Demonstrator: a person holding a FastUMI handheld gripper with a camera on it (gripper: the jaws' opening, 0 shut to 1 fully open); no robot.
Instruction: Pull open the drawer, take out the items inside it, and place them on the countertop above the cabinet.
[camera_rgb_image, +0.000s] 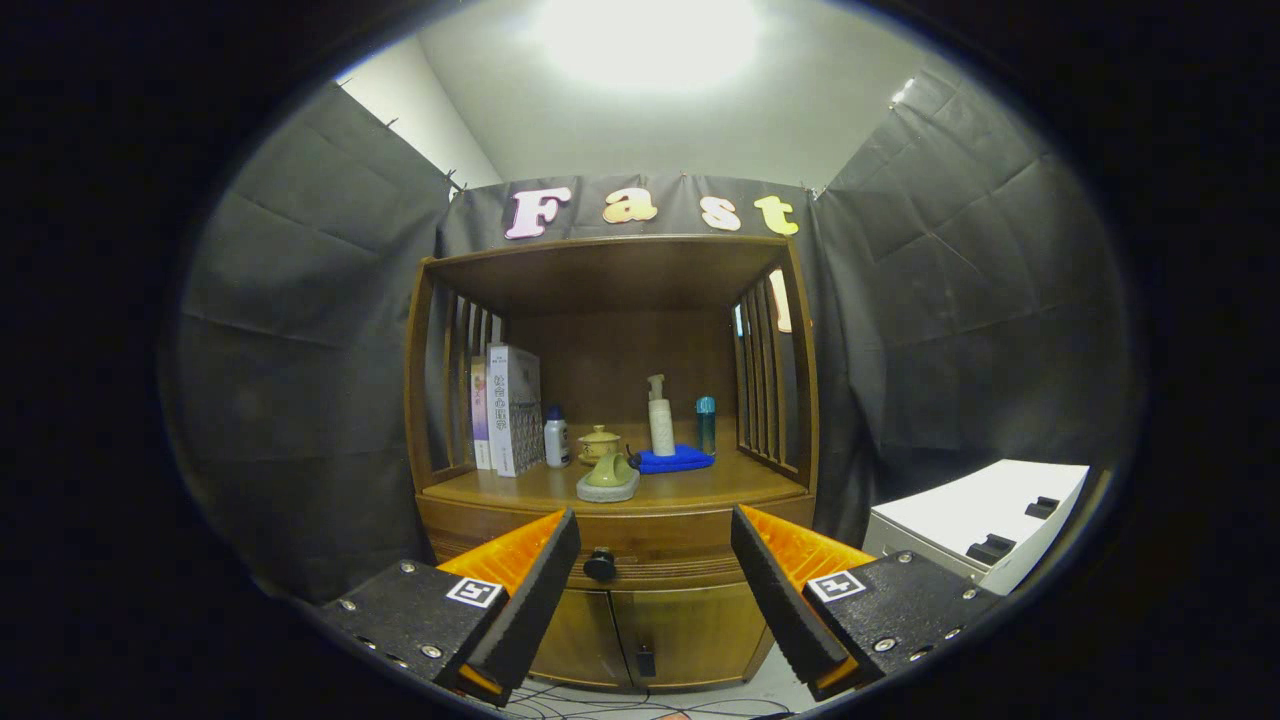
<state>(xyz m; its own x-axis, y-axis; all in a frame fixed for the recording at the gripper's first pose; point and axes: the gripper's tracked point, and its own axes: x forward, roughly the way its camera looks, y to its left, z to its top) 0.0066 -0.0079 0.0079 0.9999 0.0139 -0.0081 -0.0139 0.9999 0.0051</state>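
You are at the very start: the drawer (655, 560) is shut, and nothing has come out of it yet. Your hand-held gripper (655, 580) is spread wide, holding nothing, and it hangs well short of the cabinet (610, 470). The drawer runs across the lower middle of the frame, just under the surface (500, 490) and above the two cabinet doors (650, 630). Its dark round knob (600, 565) sits between your fingers, closer to the left finger (530, 590) than to the right finger (780, 590).

So the step in hand is the approach to the knob. I judge the next move calls for two things. First, shift the gripper a little leftward so the knob lies midway between the fingers. Then go straight in until the knob is well inside the jaws, and only then close. The knob looks small and round, so a shallow or off-centre pinch would likely slip when you pull.

Mind the surface as well, since that is where the items must go. At frame centre it already carries books (510, 425), a white bottle (556, 438), a lidded pot (599, 443), a green piece on a grey base (608, 480), a pump bottle (661, 418), a blue bottle (706, 423) and a blue cloth (675, 460). The bare wood at the front corners looks the easiest landing place. What lies in the drawer cannot be told while it is shut.
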